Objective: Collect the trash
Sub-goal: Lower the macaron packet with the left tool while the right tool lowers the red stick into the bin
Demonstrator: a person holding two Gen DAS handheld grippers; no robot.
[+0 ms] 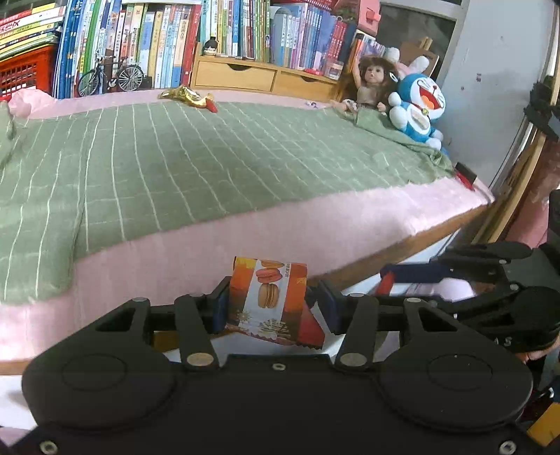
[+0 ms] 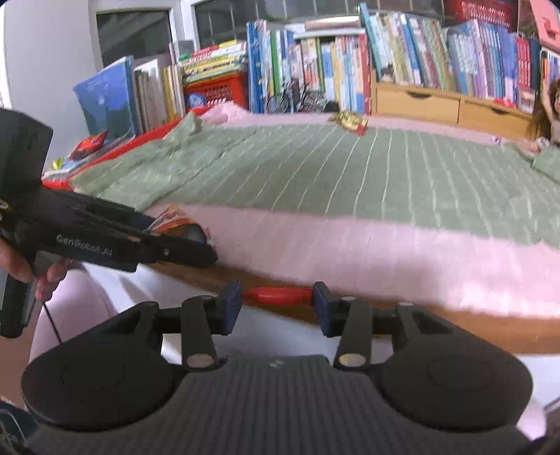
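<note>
Nearest, left gripper [image 1: 272,303] clamped on orange macaron wrapper [image 1: 271,297], pinched between 2 blue pads. Right gripper [image 2: 277,303] clamped on red wrapper [image 2: 278,296], stretched pad to pad. Beyond, green blanket [image 1: 196,157]. Farthest, gold wrapper [image 1: 187,96] lying loose before bookshelf [image 1: 224,31].

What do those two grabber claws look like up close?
Both are matte black plastic. The left claw and right claw each have a wide body with two round bulges, hinged link bars with silver pins, and flat blue pads on the fingertips. Seen from the side, the left one carries pale "GenRobot.AI" lettering, and a thin black cable hangs below its handle.
</note>
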